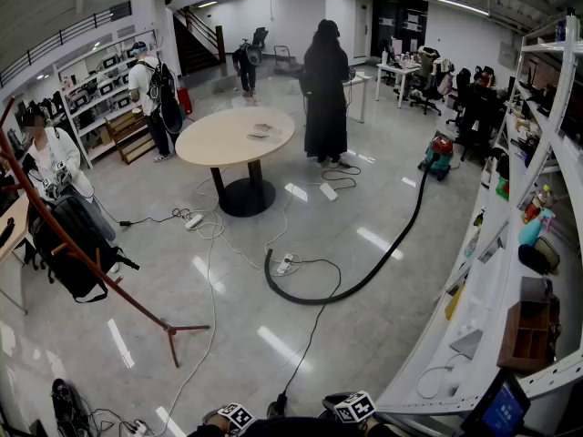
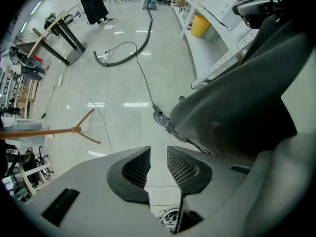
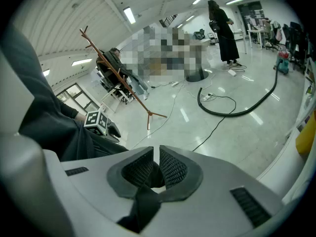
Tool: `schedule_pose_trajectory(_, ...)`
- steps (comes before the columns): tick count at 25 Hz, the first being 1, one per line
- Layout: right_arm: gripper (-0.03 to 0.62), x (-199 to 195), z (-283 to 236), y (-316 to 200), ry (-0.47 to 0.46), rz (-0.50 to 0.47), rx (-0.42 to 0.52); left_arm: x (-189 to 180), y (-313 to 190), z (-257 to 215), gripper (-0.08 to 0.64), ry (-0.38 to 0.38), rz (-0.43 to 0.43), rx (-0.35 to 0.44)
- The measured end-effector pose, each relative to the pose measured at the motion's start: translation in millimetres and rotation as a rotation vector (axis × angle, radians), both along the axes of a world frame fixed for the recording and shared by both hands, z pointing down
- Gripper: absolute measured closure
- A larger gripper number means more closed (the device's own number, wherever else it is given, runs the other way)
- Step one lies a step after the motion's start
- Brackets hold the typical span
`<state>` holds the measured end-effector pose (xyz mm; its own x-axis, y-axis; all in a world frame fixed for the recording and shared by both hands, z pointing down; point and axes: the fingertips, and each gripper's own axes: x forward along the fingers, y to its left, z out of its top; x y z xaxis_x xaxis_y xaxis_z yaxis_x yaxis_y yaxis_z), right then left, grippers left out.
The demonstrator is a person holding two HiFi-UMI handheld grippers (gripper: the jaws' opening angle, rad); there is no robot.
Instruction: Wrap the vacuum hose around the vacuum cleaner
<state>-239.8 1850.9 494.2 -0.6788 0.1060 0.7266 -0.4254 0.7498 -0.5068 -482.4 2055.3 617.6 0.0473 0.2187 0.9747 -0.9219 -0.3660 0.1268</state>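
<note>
The vacuum cleaner (image 1: 440,153), red and green, stands far off by the right-hand shelves. Its black hose (image 1: 364,276) runs from it in a long curve across the floor and ends near a power strip. In the head view only the marker cubes of my left gripper (image 1: 239,416) and right gripper (image 1: 355,407) show, at the bottom edge, far from the hose. The left gripper (image 2: 158,154) points steeply down with a narrow gap between its pads and nothing in it. The right gripper (image 3: 156,157) has its pads nearly together and holds nothing. The hose (image 3: 247,110) lies well beyond it.
A round table (image 1: 235,135) stands mid-room, with a person in black (image 1: 325,89) beside it. A wooden coat stand (image 1: 91,271) leans at the left. Cables and a power strip (image 1: 285,264) lie on the floor. White shelving (image 1: 510,271) lines the right side.
</note>
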Motion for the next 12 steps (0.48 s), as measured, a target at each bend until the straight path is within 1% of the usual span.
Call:
schedule_pose_trajectory(3,0.542,14.0,6.8,-3.4,0.008,-0.072,0.049,15.9,-5.5,8.6,0.440,0.001,-0.040,0.007)
schedule_pose_trajectory(7,0.543,33.1,8.3,-2.5,0.030,-0.188,0.091,37.6,-14.7,17.7,0.440,-0.001,-0.137,0.043)
schedule_pose_trajectory(9,0.543,41.7,9.9,-6.5,0.043,-0.210,0.102,49.9,-18.6,17.9,0.440,0.008,-0.177,0.057)
schedule_pose_trajectory(12,0.543,47.1,6.6,-6.5,0.037,-0.199,0.100,61.4,-9.8,12.2,0.440,0.011,-0.187,0.050)
